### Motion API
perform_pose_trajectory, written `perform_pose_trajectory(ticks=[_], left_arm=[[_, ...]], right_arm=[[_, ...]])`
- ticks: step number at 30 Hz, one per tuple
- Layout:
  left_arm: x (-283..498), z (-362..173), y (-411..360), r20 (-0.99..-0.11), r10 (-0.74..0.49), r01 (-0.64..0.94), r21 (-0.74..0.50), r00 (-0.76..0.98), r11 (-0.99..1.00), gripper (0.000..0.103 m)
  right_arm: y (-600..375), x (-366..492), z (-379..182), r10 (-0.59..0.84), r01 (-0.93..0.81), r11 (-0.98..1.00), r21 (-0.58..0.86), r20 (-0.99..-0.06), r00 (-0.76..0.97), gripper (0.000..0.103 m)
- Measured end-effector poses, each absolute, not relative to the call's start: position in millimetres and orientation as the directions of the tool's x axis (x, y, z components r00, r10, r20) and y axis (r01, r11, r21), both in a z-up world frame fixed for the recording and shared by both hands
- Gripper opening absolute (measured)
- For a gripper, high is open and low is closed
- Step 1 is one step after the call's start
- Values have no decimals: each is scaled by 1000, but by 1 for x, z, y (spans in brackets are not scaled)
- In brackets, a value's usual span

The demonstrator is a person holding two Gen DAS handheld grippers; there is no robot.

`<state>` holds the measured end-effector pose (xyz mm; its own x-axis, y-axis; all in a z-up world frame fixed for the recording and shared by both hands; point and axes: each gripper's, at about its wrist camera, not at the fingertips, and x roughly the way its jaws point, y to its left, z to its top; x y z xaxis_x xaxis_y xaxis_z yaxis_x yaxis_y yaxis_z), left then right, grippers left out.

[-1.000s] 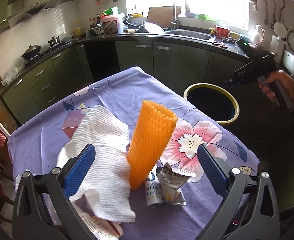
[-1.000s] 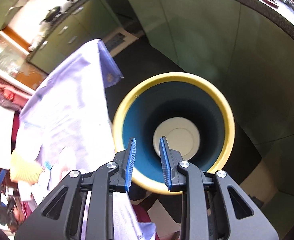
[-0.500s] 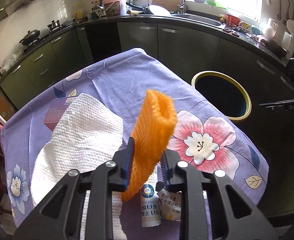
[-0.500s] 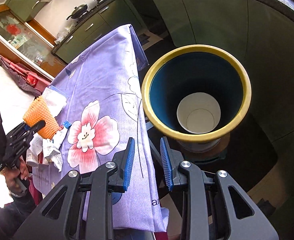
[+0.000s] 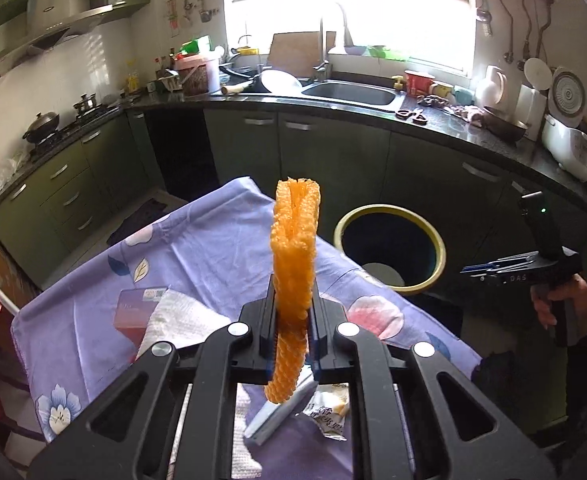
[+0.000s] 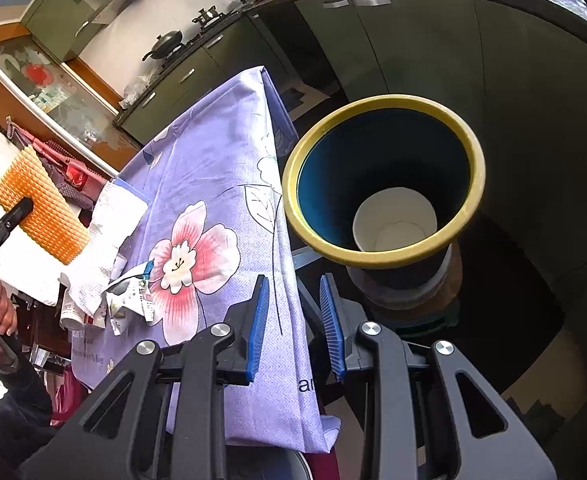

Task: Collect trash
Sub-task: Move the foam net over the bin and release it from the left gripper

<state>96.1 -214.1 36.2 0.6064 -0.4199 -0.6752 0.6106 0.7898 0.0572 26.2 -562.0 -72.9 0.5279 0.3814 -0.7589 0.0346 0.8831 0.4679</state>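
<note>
My left gripper (image 5: 291, 330) is shut on an orange foam net sleeve (image 5: 295, 248) and holds it upright above the purple flowered table (image 5: 213, 248); the sleeve also shows in the right wrist view (image 6: 39, 204). The yellow-rimmed blue bin (image 5: 389, 254) stands beside the table's right edge, with a white paper cup (image 6: 393, 224) inside it. My right gripper (image 6: 295, 326) is empty, its jaws a narrow gap apart, low by the table's edge and next to the bin (image 6: 381, 176). It also shows in the left wrist view (image 5: 489, 268).
On the table lie a white paper towel (image 5: 177, 320), a pink box (image 5: 131, 312), a crumpled wrapper (image 5: 325, 412) and a small tube (image 6: 71, 314). Green kitchen cabinets and a black counter with a sink (image 5: 349, 94) curve behind the table and bin.
My left gripper closed on the orange sleeve and lifted it off the table. My right gripper drew back from over the bin and now sits lower beside the table edge.
</note>
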Motion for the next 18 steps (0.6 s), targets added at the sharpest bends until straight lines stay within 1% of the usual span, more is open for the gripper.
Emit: perform_pose_trajectory(ticks=[4, 7, 10, 15, 16, 17, 18], left_arm=[[104, 42, -268, -685, -486, 702, 54, 543, 710, 12], [116, 34, -317, -707, -521, 759, 35, 479, 650, 12], [134, 15, -363, -735, -537, 791, 0, 415, 612, 12], [169, -24, -427, -753, -544, 802, -37, 369, 596, 12], [177, -33, -437, -758, -541, 800, -44, 364, 599, 14], [183, -41, -445, -766, -534, 795, -50, 358, 604, 17], [189, -49, -451, -770, -523, 787, -46, 364, 615, 33]], right_arm=[[-574, 11, -66, 354, 57, 883, 466, -741, 571, 27], [-582, -1, -64, 336, 70, 885, 461, -735, 589, 27], [-590, -11, -64, 317, 90, 885, 457, -732, 604, 27], [-603, -25, -71, 284, 144, 877, 459, -736, 614, 27], [-605, -27, -74, 281, 155, 874, 460, -739, 612, 28], [-606, -29, -76, 280, 163, 871, 462, -742, 609, 36], [-606, -30, -78, 277, 172, 869, 464, -745, 607, 39]])
